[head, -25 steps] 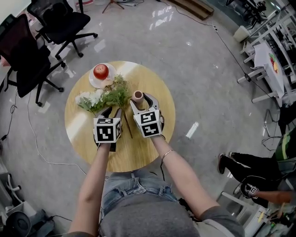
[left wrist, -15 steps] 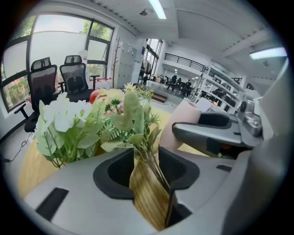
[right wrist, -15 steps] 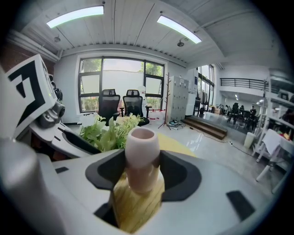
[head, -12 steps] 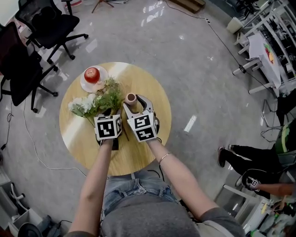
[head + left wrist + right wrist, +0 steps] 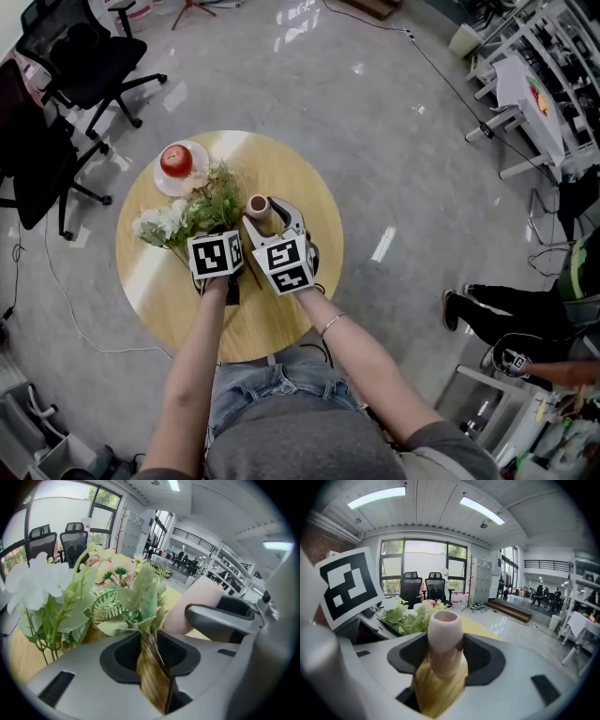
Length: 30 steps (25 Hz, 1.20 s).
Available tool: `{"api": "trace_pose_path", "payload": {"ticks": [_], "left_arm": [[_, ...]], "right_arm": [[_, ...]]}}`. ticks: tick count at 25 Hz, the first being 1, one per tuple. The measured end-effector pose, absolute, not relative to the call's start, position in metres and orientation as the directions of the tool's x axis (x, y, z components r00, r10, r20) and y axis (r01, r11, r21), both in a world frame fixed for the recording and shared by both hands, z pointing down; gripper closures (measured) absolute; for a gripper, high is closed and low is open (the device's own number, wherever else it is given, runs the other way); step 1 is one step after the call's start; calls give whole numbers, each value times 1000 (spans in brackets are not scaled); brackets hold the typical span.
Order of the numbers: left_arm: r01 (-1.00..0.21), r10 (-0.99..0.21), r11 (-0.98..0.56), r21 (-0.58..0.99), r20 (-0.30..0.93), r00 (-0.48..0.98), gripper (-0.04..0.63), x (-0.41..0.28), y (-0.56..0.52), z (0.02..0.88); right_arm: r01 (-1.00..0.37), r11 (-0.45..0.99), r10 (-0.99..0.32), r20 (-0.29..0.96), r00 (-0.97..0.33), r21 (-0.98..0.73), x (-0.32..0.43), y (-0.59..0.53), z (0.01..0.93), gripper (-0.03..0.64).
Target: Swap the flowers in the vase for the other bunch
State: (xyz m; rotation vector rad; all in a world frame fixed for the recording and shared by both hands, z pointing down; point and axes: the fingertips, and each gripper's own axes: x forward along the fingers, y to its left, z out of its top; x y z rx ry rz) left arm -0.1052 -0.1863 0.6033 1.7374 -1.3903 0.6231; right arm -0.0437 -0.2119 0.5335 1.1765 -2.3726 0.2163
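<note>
A pink vase (image 5: pixel 258 205) stands empty on the round wooden table (image 5: pixel 281 314). My right gripper (image 5: pixel 272 217) is shut on the vase (image 5: pixel 445 641), one pad on each side. To its left lie two bunches: a green leafy one (image 5: pixel 217 195) and a white-flowered one (image 5: pixel 157 223). My left gripper (image 5: pixel 223 231) has come down over the green bunch (image 5: pixel 140 592). Its jaws have just been closing, and the thin stems are now pinched between the pads (image 5: pixel 124 656). The white flowers (image 5: pixel 37 581) show at that view's left.
A white plate (image 5: pixel 194 173) with a red apple (image 5: pixel 175 160) sits at the table's far left edge, just beyond the bunches. Black office chairs (image 5: pixel 80 66) stand on the grey floor to the far left. A person's legs (image 5: pixel 506 328) show at the right.
My left gripper has sunk onto the green bunch's stems and drawn nearer the right gripper. The right gripper has stayed on the vase.
</note>
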Motion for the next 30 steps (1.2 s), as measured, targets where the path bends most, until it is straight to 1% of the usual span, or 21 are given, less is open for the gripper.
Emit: {"api": "trace_pose_path", "payload": {"ticks": [11, 21, 30], "left_arm": [[-950, -609, -66, 305, 742, 281, 548, -112, -183, 584], [-940, -697, -74, 332, 658, 287, 558, -122, -170, 543], [-907, -788, -132, 399, 513, 340, 558, -126, -170, 480]], "right_arm": [[-783, 618, -708, 483, -515, 71, -40, -211, 532, 374], [-779, 623, -708, 480, -519, 77, -39, -209, 533, 374], [-777, 624, -706, 484, -517, 80, -42, -205, 533, 374]]}}
